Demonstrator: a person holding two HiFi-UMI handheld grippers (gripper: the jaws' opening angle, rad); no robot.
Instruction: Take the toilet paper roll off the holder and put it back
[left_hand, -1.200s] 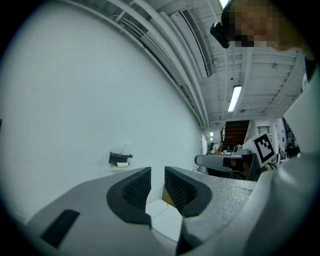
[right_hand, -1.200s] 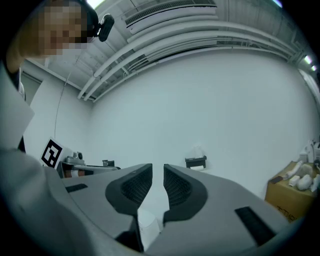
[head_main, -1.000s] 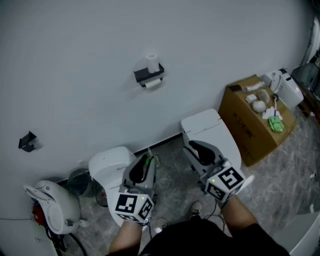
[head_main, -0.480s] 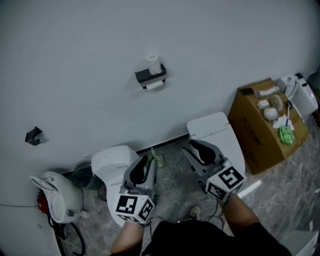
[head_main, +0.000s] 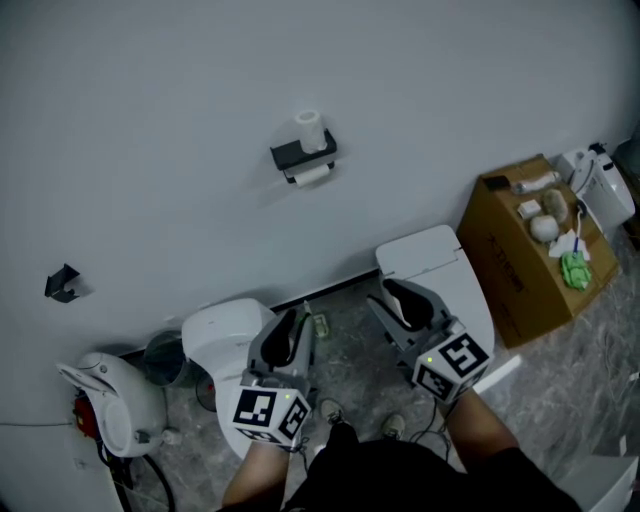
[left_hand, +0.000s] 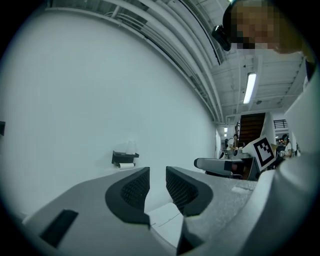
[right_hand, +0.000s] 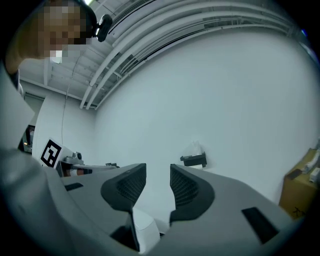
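- Hanging under the black holder (head_main: 297, 153) on the wall (head_main: 150, 120), one paper roll (head_main: 312, 175) sits as before; a second roll (head_main: 310, 128) stands upright on top.
- The left gripper (head_main: 291, 322) and right gripper (head_main: 396, 297), well apart from the holder, have just been opening their jaws; each narrow gap is empty.
- Two rolls, one holder, two grippers.

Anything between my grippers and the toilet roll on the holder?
Nothing visible. The left gripper and right gripper, jaws just opening and empty, face the white toilet paper roll on its black wall holder across open air.
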